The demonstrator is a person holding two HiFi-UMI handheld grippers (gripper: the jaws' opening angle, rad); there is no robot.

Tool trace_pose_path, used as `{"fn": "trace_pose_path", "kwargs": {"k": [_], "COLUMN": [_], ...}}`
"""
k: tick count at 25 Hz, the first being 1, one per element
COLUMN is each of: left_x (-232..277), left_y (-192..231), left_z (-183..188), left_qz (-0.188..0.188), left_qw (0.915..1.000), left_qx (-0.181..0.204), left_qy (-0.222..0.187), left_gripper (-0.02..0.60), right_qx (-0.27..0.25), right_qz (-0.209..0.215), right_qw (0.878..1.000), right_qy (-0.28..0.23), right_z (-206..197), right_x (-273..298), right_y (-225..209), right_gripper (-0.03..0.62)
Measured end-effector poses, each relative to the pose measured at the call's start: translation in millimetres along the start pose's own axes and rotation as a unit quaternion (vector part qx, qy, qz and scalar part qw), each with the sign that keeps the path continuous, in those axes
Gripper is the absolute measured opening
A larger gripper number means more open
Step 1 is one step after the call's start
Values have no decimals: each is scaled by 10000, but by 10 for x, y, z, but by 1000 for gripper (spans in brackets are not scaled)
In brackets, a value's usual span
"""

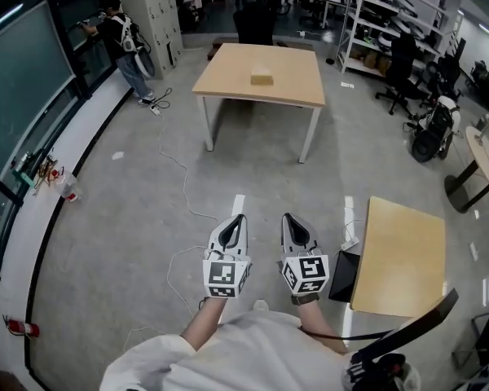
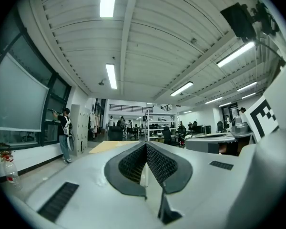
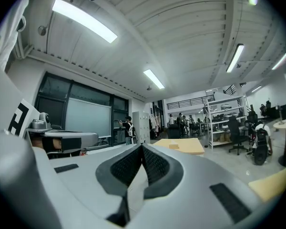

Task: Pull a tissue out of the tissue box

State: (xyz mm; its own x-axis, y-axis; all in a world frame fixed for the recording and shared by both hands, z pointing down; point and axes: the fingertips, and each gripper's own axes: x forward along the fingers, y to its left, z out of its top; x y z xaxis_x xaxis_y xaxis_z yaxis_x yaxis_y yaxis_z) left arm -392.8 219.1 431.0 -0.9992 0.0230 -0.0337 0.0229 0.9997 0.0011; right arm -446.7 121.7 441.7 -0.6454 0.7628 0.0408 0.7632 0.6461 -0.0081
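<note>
The tissue box (image 1: 262, 77), small and tan, lies on a light wooden table (image 1: 228, 63) far ahead across the grey floor. In the head view both grippers are held side by side low down, pointing toward that table and well short of it. My left gripper (image 1: 239, 218) is shut with its pads meeting at the tip and nothing between them (image 2: 146, 143). My right gripper (image 1: 289, 218) is also shut and empty (image 3: 142, 145). In the right gripper view the tissue box (image 3: 174, 146) shows small on the distant table (image 3: 188, 147).
A person (image 1: 126, 43) stands at the left by the windows and lockers. A cable (image 1: 183, 186) trails over the floor ahead. A smaller wooden table (image 1: 399, 255) stands close on the right. Shelves (image 1: 391, 31) and office chairs (image 1: 399, 63) fill the far right.
</note>
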Motion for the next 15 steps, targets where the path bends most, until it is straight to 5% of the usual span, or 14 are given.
{"fn": "trace_pose_path", "kwargs": {"k": [3, 15], "left_x": [289, 1462], "left_y": [-84, 353], "left_z": [-11, -243], "left_qz": [-19, -111], "left_qw": [9998, 9994], "left_qx": [192, -169], "left_qy": [107, 272], "left_gripper": [0, 0], "right_qx": [107, 362], "right_qz": [-44, 77], "right_qw": [9999, 9988], "right_qy": [20, 334], "right_z": [-27, -274], "right_x": [179, 1335], "right_y": [-296, -804], "right_gripper": [0, 0]}}
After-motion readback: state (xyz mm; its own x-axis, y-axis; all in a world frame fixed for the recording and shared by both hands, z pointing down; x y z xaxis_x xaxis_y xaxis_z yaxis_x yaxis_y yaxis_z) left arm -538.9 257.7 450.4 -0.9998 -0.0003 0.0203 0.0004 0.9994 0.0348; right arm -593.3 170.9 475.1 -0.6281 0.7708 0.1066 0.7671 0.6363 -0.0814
